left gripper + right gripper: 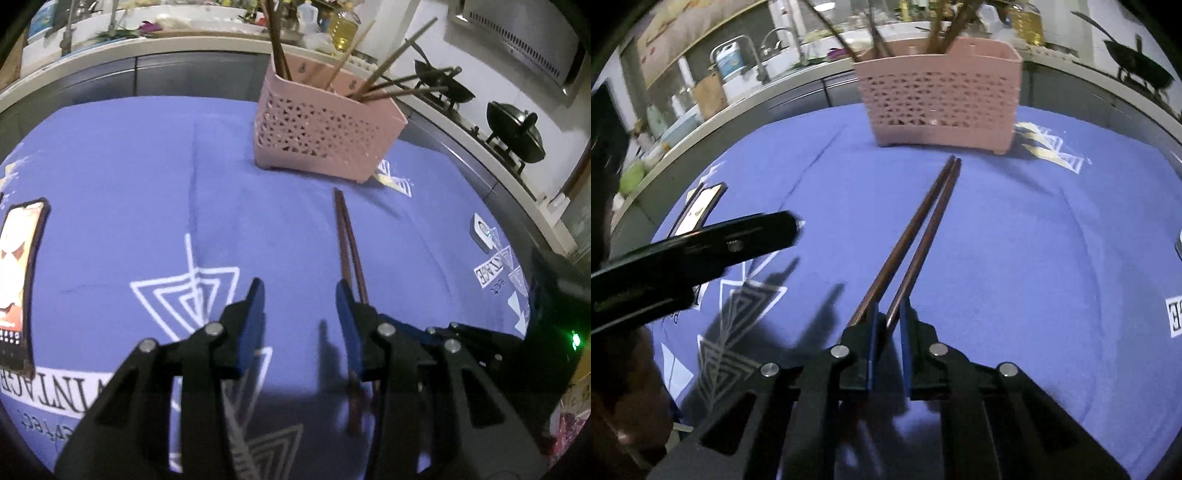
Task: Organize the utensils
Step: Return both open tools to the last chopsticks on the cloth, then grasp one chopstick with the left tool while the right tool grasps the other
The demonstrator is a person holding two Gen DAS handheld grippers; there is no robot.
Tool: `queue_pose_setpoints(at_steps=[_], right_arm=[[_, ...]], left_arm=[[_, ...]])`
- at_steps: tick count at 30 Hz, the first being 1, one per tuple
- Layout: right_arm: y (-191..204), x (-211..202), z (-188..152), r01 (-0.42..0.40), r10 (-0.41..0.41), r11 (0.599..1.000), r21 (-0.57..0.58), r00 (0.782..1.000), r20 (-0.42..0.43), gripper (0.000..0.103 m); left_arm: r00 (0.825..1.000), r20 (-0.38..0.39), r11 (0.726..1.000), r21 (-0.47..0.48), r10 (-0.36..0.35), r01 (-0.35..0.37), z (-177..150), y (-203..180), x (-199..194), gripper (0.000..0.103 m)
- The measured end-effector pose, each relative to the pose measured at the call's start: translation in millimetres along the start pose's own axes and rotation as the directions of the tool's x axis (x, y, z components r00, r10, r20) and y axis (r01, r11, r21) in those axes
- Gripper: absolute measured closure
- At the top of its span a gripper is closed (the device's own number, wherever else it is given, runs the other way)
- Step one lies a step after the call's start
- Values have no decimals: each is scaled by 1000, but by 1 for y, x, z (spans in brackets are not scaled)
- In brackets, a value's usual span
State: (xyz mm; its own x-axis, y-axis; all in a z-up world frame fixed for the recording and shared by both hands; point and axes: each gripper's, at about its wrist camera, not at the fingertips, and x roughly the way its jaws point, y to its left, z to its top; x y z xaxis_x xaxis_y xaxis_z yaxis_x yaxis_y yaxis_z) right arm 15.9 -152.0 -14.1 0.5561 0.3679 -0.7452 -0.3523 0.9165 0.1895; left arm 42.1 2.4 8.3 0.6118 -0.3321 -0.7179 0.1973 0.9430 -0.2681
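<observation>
Holding a gripper in each hand, you are working low over a table draped in a blue printed cloth (110,166). In the right wrist view, your right gripper (888,314) is pinching the near ends of a pair of dark brown chopsticks (916,240); its blue pads are pressed in on them, and the sticks are running forward with their tips close together just short of the pink perforated utensil basket (942,99). That view is also showing your left gripper as a black bar coming in from the left edge.

In the left wrist view, your left gripper (301,295) is hanging with its jaws spread and nothing between them. The same chopsticks (349,243) are lying just beside and partly behind its right finger; whether they are touching it cannot be told. Only this view is showing a lit phone (18,280) lying flat at the cloth's left edge in full, and a small white object (482,232) at the right.

Farther off, the basket (325,129) is standing upright on the cloth, holding several more chopsticks leaning outwards. Behind it, a kitchen counter is carrying a black wok (443,85) and a lidded pot (517,133).
</observation>
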Motion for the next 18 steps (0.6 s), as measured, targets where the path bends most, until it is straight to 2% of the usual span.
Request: queue_pose_setpoints(at_steps=[4,8,15,16,17,18], right_arm=[[-10,-3,-2,1,-2,999,40,1000,10,96],[-22,-5,-2,-1,0,997,79,1000,11,97],[-39,-6,-1,-34,33,989,143,999,9,96],[-40,-6,0,-37,36,989,144,999,10,96],[-41,-5,1,-45,44,989,144,999,8,96],[-42,-6,1,-49,49,988,143,999,6,96]], left_arm=[[999,-31,1000,21,9,-8,6,-9,15,64],[998,-60,996,82,21,-16,14,-29,36,64],[991,-63,985,140,115,-105,14,-37,58,65],[989,-57,978,165,136,-126,13,-39,59,70],[987,-53,974,181,150,-138,13,-40,59,87],[989,-61,975,188,135,-122,13,-38,59,95]])
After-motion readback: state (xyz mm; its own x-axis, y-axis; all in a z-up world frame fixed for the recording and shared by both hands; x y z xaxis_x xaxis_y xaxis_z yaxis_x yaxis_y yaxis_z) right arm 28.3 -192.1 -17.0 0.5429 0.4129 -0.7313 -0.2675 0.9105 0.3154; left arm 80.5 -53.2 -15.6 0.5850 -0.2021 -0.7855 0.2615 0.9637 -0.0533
